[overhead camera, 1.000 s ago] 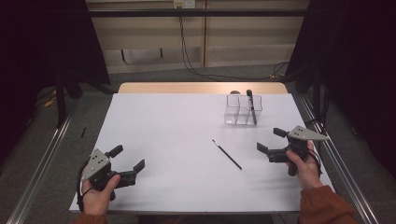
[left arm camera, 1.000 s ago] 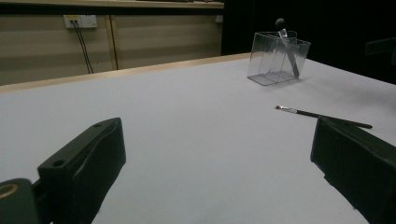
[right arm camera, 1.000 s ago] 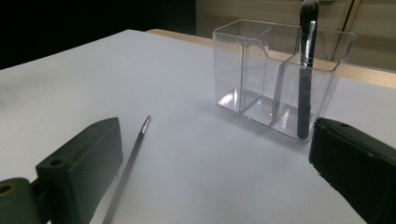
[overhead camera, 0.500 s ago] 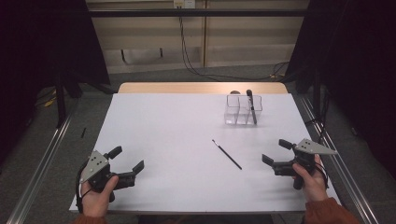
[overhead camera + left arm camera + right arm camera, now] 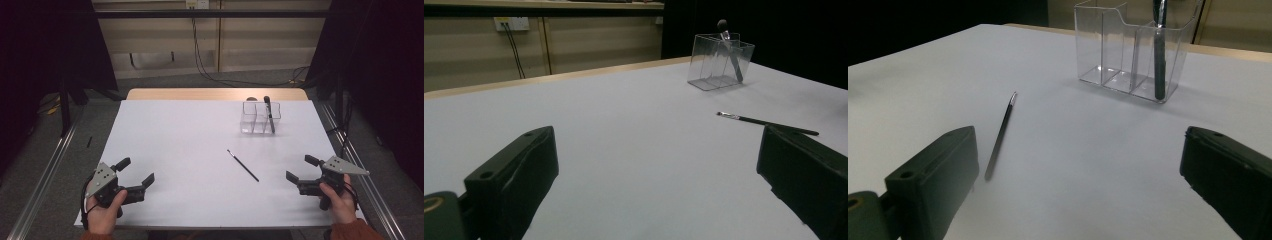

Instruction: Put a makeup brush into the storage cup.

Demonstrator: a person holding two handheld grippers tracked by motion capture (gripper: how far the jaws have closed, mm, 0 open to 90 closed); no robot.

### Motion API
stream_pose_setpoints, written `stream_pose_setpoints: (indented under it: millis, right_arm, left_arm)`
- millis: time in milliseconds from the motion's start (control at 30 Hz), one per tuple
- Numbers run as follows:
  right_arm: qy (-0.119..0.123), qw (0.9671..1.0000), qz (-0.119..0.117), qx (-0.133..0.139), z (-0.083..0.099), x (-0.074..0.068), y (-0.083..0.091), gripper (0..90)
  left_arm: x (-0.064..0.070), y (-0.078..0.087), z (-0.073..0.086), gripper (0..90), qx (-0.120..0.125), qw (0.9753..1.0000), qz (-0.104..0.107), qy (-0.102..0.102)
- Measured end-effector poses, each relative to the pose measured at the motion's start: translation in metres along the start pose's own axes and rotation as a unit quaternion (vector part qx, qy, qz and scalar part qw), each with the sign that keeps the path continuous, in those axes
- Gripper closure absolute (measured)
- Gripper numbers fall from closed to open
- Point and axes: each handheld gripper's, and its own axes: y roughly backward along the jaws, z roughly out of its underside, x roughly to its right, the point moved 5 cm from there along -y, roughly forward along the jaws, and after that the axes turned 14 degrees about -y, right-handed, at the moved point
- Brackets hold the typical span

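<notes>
**Thin dark brush lies loose on the white table**

High view: the brush (image 5: 243, 165) lies slantwise mid-table, thin and black, well apart from the left gripper (image 5: 135, 174) and right gripper (image 5: 300, 169), both spread and empty.

Left gripper view: the brush (image 5: 767, 122) is slim with a pale metal tip, near the clear organizer (image 5: 720, 61).

Right gripper view: the brush (image 5: 1000, 135) rests flat between the jaws' line of sight, its silvery tip towards the organizer (image 5: 1130, 47).

The surface (image 5: 190, 150) carries a white covering; a bare wooden strip (image 5: 200, 94) runs along its far edge. Beyond it, a beige wall panel (image 5: 250, 45) bears a socket plate (image 5: 196, 4) with black cables (image 5: 200, 55) hanging to the grey floor (image 5: 165, 82). Metal rails (image 5: 45, 170) flank both sides.
</notes>
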Motion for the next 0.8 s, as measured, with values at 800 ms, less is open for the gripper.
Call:
stream_pose_setpoints:
  millis: [800]
  right_arm:
    - [0.013, 0.9998, -0.006, -0.011, -0.005, -0.004, -0.017, 2.8]
  left_arm:
    - [-0.003, 0.001, 0.003, 3.1, -0.005, 1.0, -0.004, 0.006]
